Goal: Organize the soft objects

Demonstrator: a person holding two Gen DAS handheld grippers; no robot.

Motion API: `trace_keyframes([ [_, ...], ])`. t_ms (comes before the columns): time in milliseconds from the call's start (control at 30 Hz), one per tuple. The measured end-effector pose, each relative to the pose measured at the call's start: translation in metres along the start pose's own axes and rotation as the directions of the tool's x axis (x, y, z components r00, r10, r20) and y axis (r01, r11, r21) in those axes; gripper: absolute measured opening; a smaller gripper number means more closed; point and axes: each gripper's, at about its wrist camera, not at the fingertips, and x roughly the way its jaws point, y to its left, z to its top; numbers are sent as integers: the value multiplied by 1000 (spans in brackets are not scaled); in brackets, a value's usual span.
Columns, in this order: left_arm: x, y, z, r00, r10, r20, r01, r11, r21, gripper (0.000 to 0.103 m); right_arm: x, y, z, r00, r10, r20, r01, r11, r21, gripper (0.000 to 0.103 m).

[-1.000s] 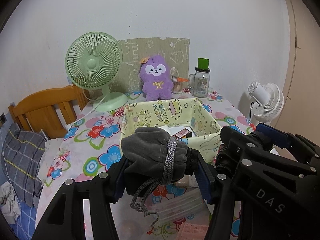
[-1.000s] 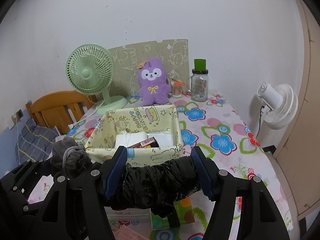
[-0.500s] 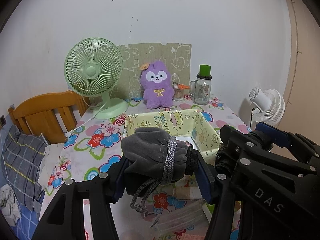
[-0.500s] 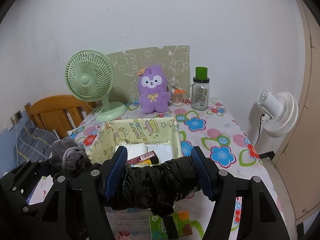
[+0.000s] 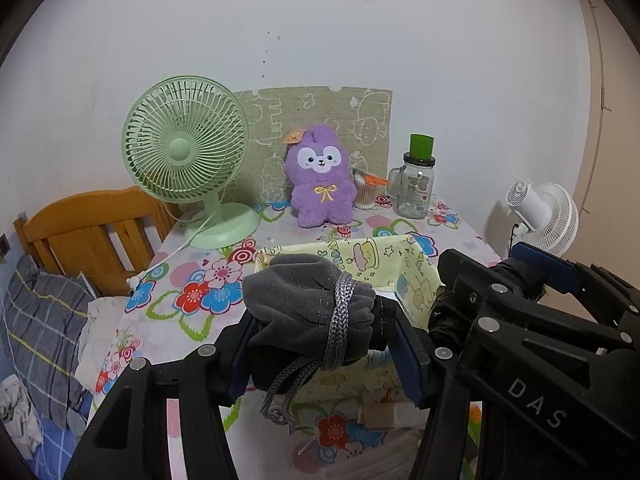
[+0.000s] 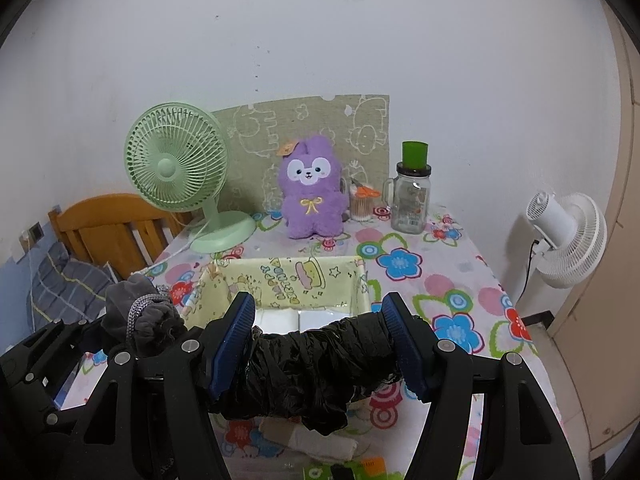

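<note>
White wall backs a desk [image 6: 460, 280] covered in a flower-print cloth, with a wooden bed headboard [image 5: 92, 228] and a grey checked pillow [image 5: 36, 320] off to the left. Along the far edge of the desk stand a green fan [image 6: 176, 164], a purple plush toy [image 6: 310, 188] leaning against a patterned board [image 6: 304, 120], a small cup of cotton swabs [image 6: 362, 202] and a glass jar with a green cap [image 6: 412, 196]. A white fan [image 6: 568, 236] stands on the right, beyond the desk's edge.

Near the middle of the desk sits a yellow cartoon-print fabric box [image 6: 288, 280], open at the top, with white packets showing inside.

The left hand-held gripper [image 5: 324, 344] is about half open and clamped on a grey fleece bundle [image 5: 304, 304] tied round with a braided grey cord [image 5: 340, 320]; the blue pads press its two ends, and the cord's loose end hangs down below the jaws. The bundle is held in the air over the near left corner of the box.

The right hand-held gripper [image 6: 324, 344] is likewise partly open and grips a crumpled black plastic roll [image 6: 320, 364] lengthwise between its ridged blue pads. The roll spans the whole gap between the pads and sags below them, raised just in front of the box's near rim. Both hand-held grippers sit side by side, the left one's bundle just beside the right one's left finger.
</note>
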Motion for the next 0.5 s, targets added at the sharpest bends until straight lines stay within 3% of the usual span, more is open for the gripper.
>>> trace_keyframes([
  [500, 35, 13, 21, 1000, 3, -23, -3, 999, -35, 61, 38, 3, 24, 1000, 6, -5, -6, 1000, 0, 69],
])
